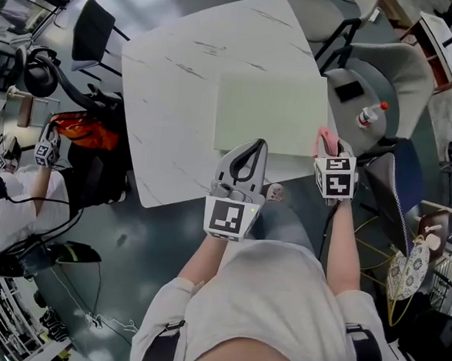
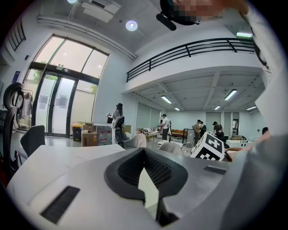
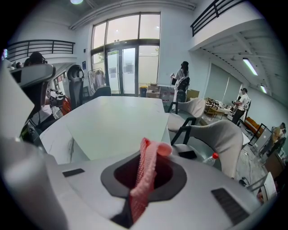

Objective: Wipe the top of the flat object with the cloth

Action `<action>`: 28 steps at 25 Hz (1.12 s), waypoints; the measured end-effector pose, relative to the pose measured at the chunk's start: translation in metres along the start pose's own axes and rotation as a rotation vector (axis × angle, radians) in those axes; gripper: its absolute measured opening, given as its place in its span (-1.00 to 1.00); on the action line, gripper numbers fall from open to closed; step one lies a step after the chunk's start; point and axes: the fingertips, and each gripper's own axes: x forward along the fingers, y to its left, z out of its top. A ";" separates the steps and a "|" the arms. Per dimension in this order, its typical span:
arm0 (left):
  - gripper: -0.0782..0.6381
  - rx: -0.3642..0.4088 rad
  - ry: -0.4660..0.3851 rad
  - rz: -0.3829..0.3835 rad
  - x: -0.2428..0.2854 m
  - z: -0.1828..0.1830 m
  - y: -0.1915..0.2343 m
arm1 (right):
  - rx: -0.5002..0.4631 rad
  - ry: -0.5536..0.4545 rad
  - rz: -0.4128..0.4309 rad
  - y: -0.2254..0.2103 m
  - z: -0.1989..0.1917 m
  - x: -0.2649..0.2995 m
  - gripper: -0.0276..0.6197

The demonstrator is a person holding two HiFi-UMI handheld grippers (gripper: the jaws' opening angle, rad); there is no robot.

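Note:
A pale green flat mat (image 1: 271,113) lies on the white marble table (image 1: 170,95), toward its right near corner; the mat (image 3: 117,126) also fills the middle of the right gripper view. My right gripper (image 1: 326,141) hangs at the mat's near right corner, shut on a pink cloth (image 1: 322,139), and the cloth (image 3: 145,179) stands up between the jaws. My left gripper (image 1: 257,145) is shut, its tips at the mat's near edge. A pale green sliver (image 2: 148,191) shows between its jaws; whether they grip it is unclear.
A round grey stool (image 1: 376,82) to the table's right carries a red-capped bottle (image 1: 371,114) and a flat black item (image 1: 348,90). Grey armchairs (image 3: 216,134) stand beyond it. A black office chair (image 1: 93,31) and a seated person (image 1: 8,199) are at the left.

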 end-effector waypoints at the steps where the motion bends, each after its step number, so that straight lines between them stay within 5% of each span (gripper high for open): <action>1: -0.74 0.002 0.003 -0.002 -0.001 0.000 0.001 | -0.001 -0.001 0.001 0.002 -0.002 -0.003 -0.83; 13: -0.74 -0.004 -0.003 -0.006 -0.012 0.001 0.020 | -0.019 0.011 -0.017 0.017 -0.008 -0.007 -0.83; 28: -0.74 -0.008 0.000 0.020 -0.055 -0.002 0.075 | -0.018 -0.010 0.011 0.102 0.022 0.010 -0.83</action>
